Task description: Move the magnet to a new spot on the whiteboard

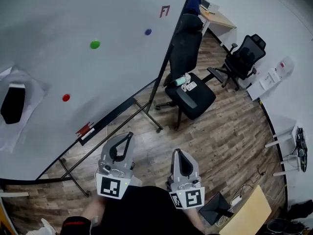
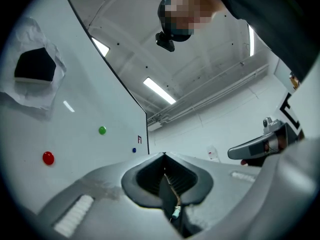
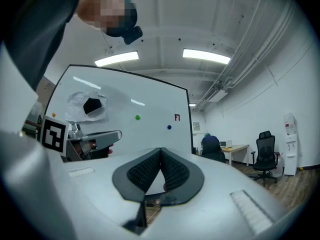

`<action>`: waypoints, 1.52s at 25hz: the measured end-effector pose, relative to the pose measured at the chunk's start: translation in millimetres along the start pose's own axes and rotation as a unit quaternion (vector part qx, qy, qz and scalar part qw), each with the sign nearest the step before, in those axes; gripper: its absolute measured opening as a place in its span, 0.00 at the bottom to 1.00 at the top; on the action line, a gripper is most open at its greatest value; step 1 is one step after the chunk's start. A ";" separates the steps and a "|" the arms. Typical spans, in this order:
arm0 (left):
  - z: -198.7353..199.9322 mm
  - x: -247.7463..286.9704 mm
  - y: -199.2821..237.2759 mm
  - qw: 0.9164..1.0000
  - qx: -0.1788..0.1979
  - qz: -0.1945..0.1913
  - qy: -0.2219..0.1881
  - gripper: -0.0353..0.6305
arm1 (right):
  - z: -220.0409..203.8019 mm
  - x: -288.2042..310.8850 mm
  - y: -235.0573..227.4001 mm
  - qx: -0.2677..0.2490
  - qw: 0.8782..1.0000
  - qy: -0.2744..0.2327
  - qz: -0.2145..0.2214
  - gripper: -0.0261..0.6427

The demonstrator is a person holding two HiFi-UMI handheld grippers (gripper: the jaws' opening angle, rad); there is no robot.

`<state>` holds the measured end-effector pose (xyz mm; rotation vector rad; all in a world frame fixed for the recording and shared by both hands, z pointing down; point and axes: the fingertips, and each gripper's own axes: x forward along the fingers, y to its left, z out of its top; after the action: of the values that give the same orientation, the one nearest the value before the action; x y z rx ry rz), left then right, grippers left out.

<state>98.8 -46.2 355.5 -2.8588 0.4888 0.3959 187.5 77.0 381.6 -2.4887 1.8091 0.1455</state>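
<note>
A large whiteboard (image 1: 73, 13) on a wheeled stand carries a green magnet (image 1: 95, 44), a blue magnet (image 1: 148, 32) and a red magnet (image 1: 66, 98). The left gripper view shows the green magnet (image 2: 102, 130), red magnet (image 2: 48, 158) and blue magnet (image 2: 134, 150) beyond the jaws. My left gripper (image 1: 130, 134) is shut and holds nothing, well short of the board. My right gripper (image 1: 176, 152) beside it is shut and empty too. From the right gripper view, the green magnet (image 3: 137, 117) and blue magnet (image 3: 169, 127) sit far off.
A black eraser (image 1: 13, 103) in clear wrap sticks to the board's left part, and a red marker (image 1: 85, 129) lies on its tray. The stand's legs (image 1: 146, 116) reach over the wood floor. Two black office chairs (image 1: 188, 89) (image 1: 244, 58) and a desk (image 1: 217, 16) stand right.
</note>
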 end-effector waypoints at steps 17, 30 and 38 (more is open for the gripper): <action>-17.1 -18.5 65.4 0.995 0.032 0.092 0.035 0.06 | -20.4 60.7 31.1 0.015 0.996 0.009 0.083 0.04; -23.2 -15.8 103.0 0.978 0.074 0.185 0.063 0.06 | -26.9 159.6 55.0 0.030 0.978 0.009 0.205 0.04; -24.2 -25.6 133.7 0.960 0.089 0.257 0.072 0.06 | -22.6 210.3 84.3 0.026 0.957 -0.004 0.288 0.04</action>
<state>34.0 -168.1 364.1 -2.5652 1.2361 0.2065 172.7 -150.2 381.0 -1.8492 2.4386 0.1294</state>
